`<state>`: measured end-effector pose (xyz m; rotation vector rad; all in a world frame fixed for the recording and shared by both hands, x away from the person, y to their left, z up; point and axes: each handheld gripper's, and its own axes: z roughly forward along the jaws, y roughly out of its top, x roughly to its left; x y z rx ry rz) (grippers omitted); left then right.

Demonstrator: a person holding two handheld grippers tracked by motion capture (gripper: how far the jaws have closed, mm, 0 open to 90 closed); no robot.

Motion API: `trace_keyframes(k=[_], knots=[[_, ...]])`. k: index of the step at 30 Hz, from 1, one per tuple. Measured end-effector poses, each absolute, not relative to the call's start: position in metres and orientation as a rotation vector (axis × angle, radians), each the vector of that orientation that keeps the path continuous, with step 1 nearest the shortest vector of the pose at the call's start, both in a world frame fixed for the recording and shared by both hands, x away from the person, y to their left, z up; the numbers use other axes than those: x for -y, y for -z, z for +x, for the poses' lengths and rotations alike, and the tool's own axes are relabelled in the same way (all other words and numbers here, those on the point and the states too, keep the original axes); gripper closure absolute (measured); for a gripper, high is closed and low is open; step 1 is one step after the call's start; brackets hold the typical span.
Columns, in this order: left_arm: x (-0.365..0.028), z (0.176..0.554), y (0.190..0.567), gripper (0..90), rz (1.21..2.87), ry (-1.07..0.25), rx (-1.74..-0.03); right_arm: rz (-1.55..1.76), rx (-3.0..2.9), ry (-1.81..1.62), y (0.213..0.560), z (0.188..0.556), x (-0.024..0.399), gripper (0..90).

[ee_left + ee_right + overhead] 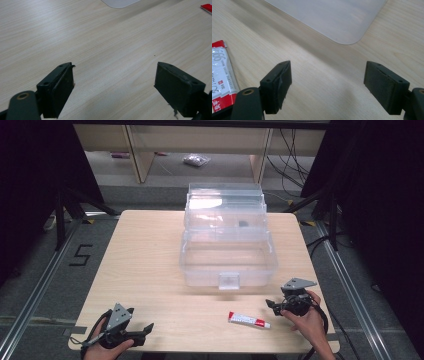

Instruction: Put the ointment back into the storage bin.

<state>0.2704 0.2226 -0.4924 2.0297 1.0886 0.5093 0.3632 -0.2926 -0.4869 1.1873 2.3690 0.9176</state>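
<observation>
Pale wooden table (pixel 150 270) on a grey floor between dark curtains, clear plastic box (pixel 227 245) at centre, red-and-white tube (pixel 248 320) near the front edge, left gripper (pixel 145 330) and right gripper (pixel 271 305) low, jaws spread, empty.

Red-and-white tube (pixel 249 320) flat on the table's near edge, clear plastic box (pixel 227 242) open behind it

A small dark object (pixel 243 224) inside the clear box (pixel 227 265) is showing too small to identify. The tube (pixel 220 75) is running off the right gripper view's left edge, its print staying unreadable.
</observation>
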Motion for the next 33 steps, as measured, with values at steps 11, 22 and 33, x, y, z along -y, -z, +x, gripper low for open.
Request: trace_keyframes(k=[11, 22, 33], knots=[[-0.223, 0.271, 0.492, 15.2, 2.031, -0.51, -1.088, 1.184, -2.424, -0.916, 0.483, 0.364, 0.292, 25.6], [-0.223, 0.272, 0.493, 15.2, 2.032, -0.513, -1.098, 1.072, -2.519, -0.87, 0.47, 0.363, 0.281, 27.6], [-0.224, 0.272, 0.492, 15.2, 2.039, -0.507, -1.093, 0.937, -2.641, -0.772, 0.457, 0.36, 0.264, 30.3]])
